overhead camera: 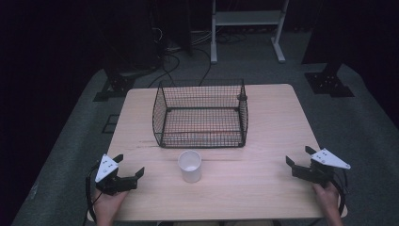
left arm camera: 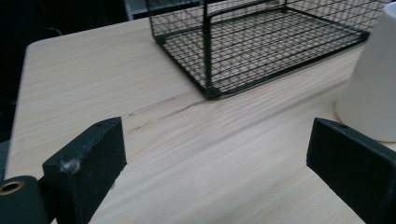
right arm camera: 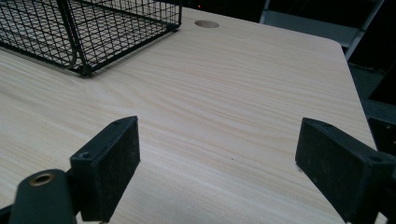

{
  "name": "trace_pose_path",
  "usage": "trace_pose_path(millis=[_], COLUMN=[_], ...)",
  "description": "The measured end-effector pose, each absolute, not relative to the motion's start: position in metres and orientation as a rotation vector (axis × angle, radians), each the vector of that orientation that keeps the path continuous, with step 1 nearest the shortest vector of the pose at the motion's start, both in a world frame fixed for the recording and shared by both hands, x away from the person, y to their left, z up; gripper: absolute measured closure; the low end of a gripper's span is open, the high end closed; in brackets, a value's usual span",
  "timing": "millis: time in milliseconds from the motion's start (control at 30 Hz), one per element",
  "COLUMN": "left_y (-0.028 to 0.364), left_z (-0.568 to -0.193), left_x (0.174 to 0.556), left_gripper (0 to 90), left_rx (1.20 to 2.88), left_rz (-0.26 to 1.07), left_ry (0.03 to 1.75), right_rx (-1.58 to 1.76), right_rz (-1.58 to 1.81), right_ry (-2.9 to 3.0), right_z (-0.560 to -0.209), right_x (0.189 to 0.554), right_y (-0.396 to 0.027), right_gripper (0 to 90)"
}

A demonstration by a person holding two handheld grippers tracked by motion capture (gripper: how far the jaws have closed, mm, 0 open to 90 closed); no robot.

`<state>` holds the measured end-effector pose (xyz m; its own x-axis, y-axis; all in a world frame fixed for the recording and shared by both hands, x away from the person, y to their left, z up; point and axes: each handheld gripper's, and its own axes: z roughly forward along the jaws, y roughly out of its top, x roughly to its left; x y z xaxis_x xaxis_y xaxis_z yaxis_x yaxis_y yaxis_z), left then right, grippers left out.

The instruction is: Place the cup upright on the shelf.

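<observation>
Cup: we see the white cup [overhead camera: 189,165] upright on the table [overhead camera: 263,141], just in front of the wire basket [overhead camera: 201,113]; the left gripper view cuts it off at the right edge.
Left gripper [overhead camera: 128,168]: left of the cup, apart from it, jaws spread wide, nothing between them.
Right gripper [overhead camera: 298,157]: well right of the cup, jaws apart, holding nothing.
Basket: its far side is cropped in both gripper views.

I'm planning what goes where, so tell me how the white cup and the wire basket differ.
The white cup has solid, opaque walls; the wire basket is black see-through mesh. The cup is round and small, the basket rectangular and much wider. The cup stands nearer the person, the basket farther back, with a gap between them. Both sit upright on the table, open on top and apparently empty.
</observation>
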<state>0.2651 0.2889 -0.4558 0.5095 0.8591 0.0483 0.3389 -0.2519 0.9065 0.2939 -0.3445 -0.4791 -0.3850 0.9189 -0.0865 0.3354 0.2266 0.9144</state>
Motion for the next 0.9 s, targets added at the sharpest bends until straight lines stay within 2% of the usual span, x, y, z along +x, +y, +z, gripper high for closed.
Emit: trace_pose_path(millis=[900], left_y=[0.256], left_z=[-0.439], left_x=[0.261], left_gripper=[2.4], left_rx=[1.915], left_rz=[0.532], left_ry=[0.771], right_rx=[1.15], right_rz=[1.126], right_ry=[1.86], right_z=[-0.479], right_x=[0.294], right_y=[-0.343], right_gripper=[13.1])
